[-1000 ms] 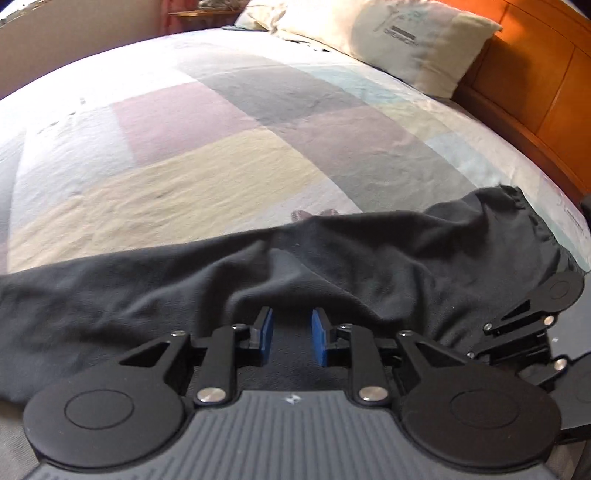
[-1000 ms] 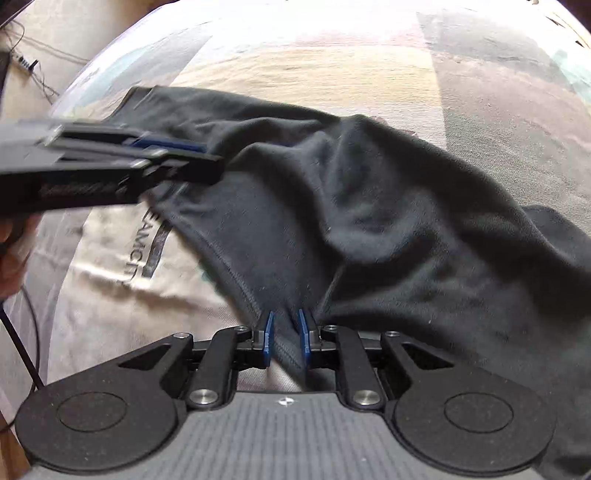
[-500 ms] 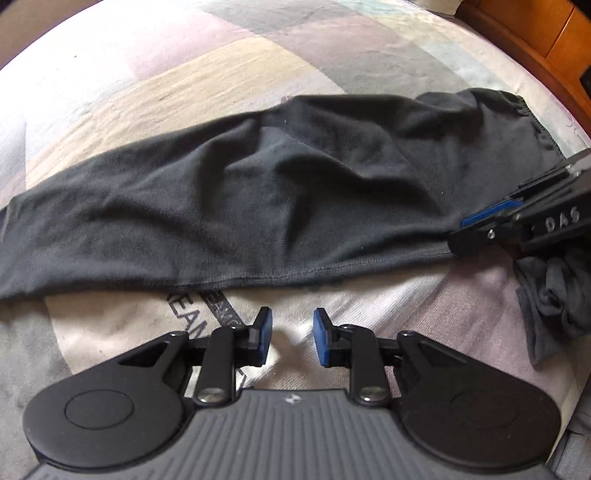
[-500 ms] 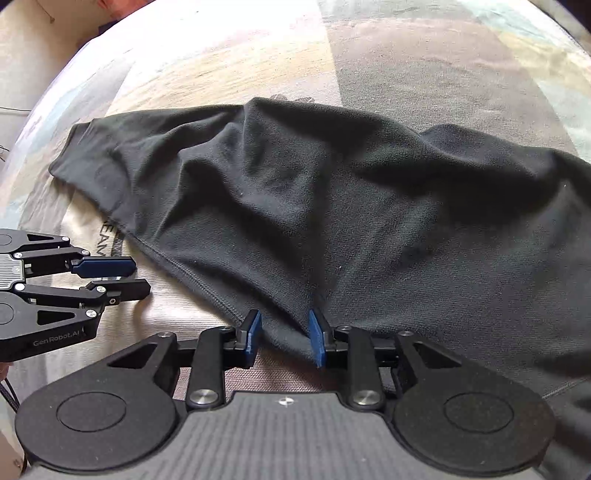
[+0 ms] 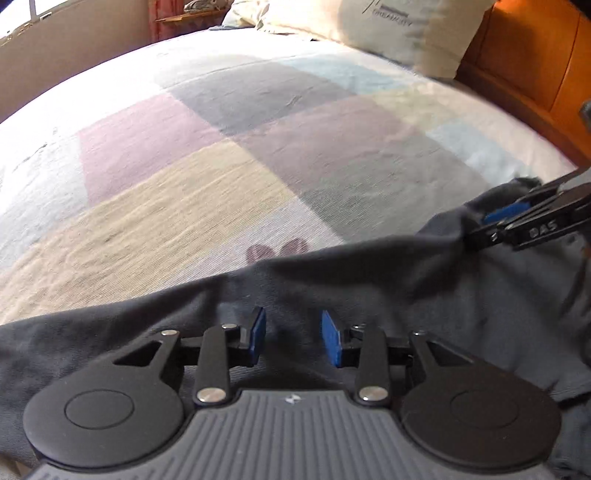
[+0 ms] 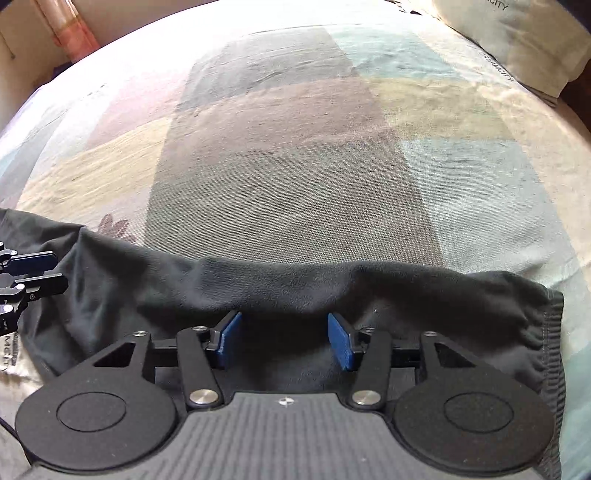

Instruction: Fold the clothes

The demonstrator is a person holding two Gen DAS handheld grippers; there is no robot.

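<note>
A dark garment (image 6: 295, 284) lay in a long band across the near part of the bed (image 6: 295, 166), its far edge running roughly straight from left to right. That edge read as a fold line, so the cloth seemed to have been doubled over toward the near side and set down flat, a first fold judged done.

The left gripper (image 5: 293, 338) hung over the left part of the band, pointing steeply down. Its jaws were opening, the blue pads (image 5: 256, 334) apart with cloth below them but nothing pinched. The right gripper (image 6: 284, 339) hung over the right part, near the ribbed hem (image 6: 552, 350) at the garment's right end. Its jaws were opening too and stood wider, the pads clear of the fabric, which lay slack beneath. Each gripper showed at the edge of the other's view, side on and just above the cloth.

Both stood spaced along the band, probably because two holds spread apart keep a long soft piece level as it is laid down. The loosened jaws suggested the cloth was being let go so it could settle.

A pillow (image 5: 399, 29) lay at the far right of the bed by the wooden headboard (image 5: 535, 74), well apart from the garment. The checked cover beyond the fold was bare, leaving room to work.
</note>
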